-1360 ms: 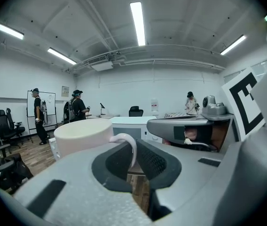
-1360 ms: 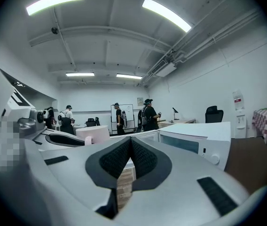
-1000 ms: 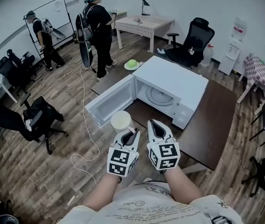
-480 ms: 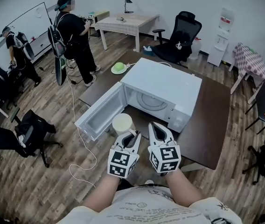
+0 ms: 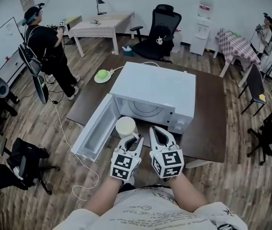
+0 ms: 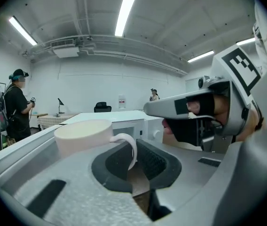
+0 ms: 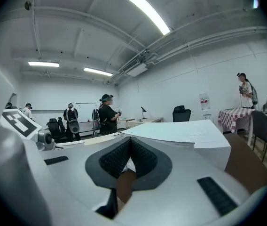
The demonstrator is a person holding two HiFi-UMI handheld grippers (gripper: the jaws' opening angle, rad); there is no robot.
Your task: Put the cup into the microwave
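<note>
My cup (image 5: 125, 126) is cream, open-topped and upright. Its thin loop handle (image 6: 132, 147) is pinched between the jaws of my left gripper (image 5: 136, 138). It hangs just in front of the microwave (image 5: 153, 87), at the mouth of the cavity. The microwave is a white box on the brown table (image 5: 208, 123). Its door (image 5: 94, 134) is swung wide to the left, and the round turntable (image 5: 143, 110) shows inside.

Right gripper (image 7: 129, 147): we see its jaws meeting at the tips, with nothing held between them.
Microwave (image 7: 183, 132): its white top spreads just beyond our jaws.
Table (image 7: 245, 164): brown, showing to the right of the microwave.
People: we make out one in black (image 7: 106, 114) standing at the back left, and another (image 7: 244, 92) at the far right.
Office chair (image 7: 181, 113): black, against the back wall.
</note>
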